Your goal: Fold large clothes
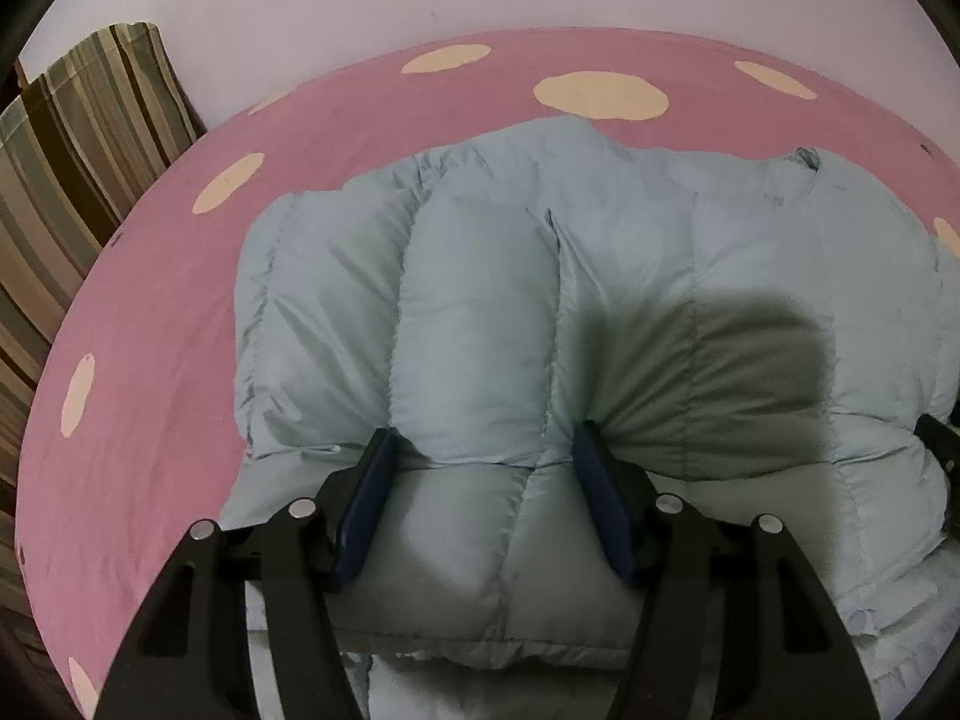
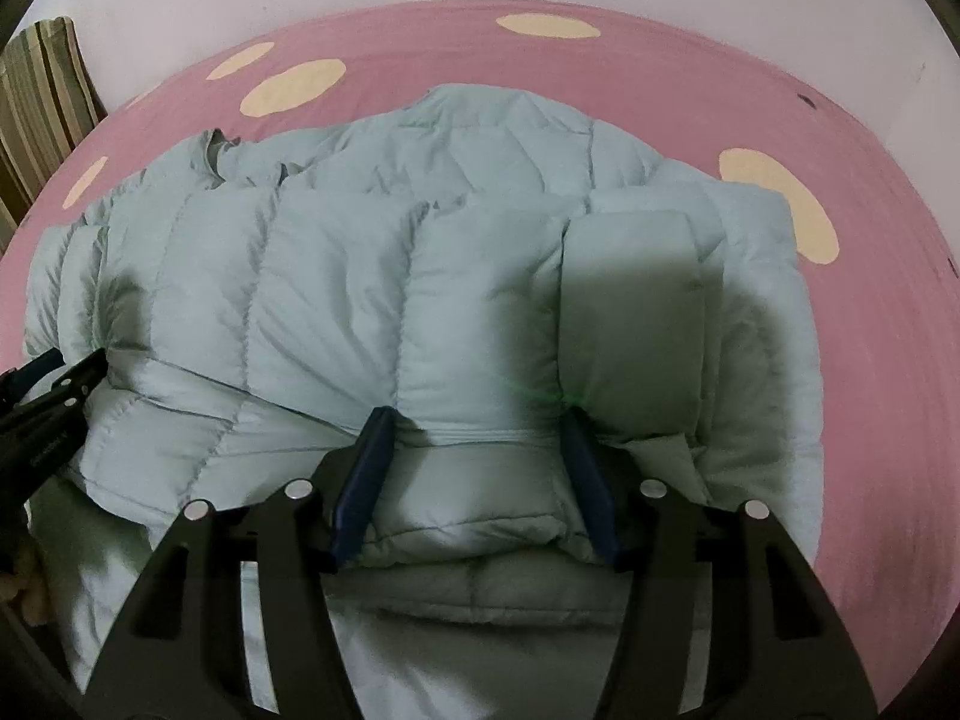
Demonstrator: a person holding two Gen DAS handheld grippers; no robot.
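On the pink bed sheet (image 1: 150, 312) with its cream spots lies the pale blue puffer jacket (image 1: 480, 312), already doubled over so that a thick quilted layer sits on top of another. At the left end of the near fold, the left gripper (image 1: 483, 450) has its blue fingers (image 1: 375, 468) set wide apart, one on each side of a padded channel; fabric bulges between them, but they do not look pinched onto it. At the right end, the right gripper (image 2: 474, 426) stands the same way, its fingers (image 2: 372, 444) spread and pressing against the folded edge.

From here the main risk, as I judge it, is springback: the down filling is lofty and the shell looks slick, so the top layer could puff up or slide off as soon as pressure eases. If the fingers close on only the upper layer, lifting would peel the fold open. Uneven pulling between the two ends could skew the bundle.

No brand or label shows on the jacket. Faint lettering marks the left gripper's body in the right wrist view, too small to read.
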